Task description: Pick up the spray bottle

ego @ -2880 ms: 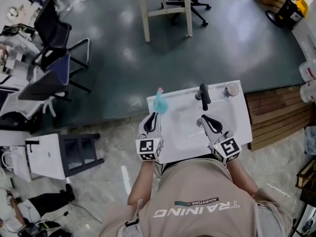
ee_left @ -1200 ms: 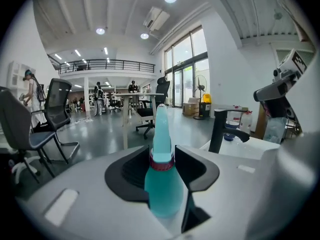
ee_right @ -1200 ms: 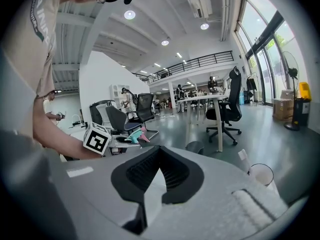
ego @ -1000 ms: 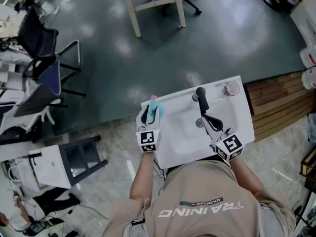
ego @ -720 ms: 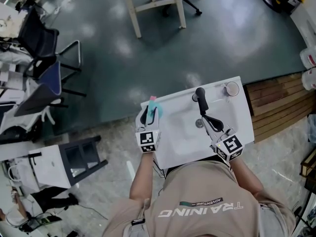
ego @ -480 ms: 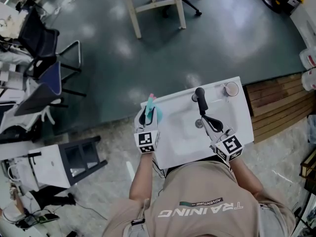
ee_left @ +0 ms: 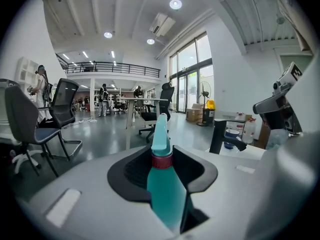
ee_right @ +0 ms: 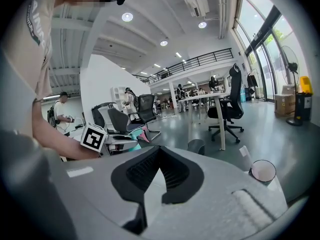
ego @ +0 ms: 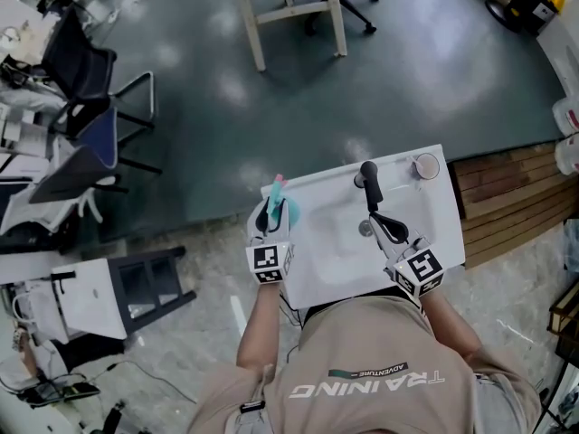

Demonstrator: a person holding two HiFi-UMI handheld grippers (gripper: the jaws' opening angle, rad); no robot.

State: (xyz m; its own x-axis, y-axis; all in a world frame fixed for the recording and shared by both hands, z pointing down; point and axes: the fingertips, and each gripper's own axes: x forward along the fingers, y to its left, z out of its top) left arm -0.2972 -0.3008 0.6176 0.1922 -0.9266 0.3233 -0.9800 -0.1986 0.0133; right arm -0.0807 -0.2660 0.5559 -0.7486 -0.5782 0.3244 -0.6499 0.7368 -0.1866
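The teal spray bottle (ego: pixel 277 202) with a red collar stands at the left rim of the white sink (ego: pixel 434 220). My left gripper (ego: pixel 274 212) reaches over that rim. In the left gripper view the bottle (ee_left: pixel 165 189) fills the gap between the dark pads. The left gripper (ee_left: pixel 163 166) has just been closing and is shut on the bottle's body. My right gripper (ego: pixel 379 225) hovers over the basin just behind the black faucet (ego: pixel 370 181). It (ee_right: pixel 160 170) is open in a narrow wedge with nothing between its pads.
A small round cup (ego: pixel 425 165) sits at the sink's far right corner. Wooden decking (ego: pixel 516 197) lies to the right. Office chairs (ego: pixel 86 125) and a low white cabinet (ego: pixel 99 292) are at the left, and a white table (ego: pixel 289 7) stands beyond the sink.
Since the earliest frame my left gripper has moved forward around the bottle, which now sits between its jaws nearer the sink's left edge. The right gripper has stayed put.
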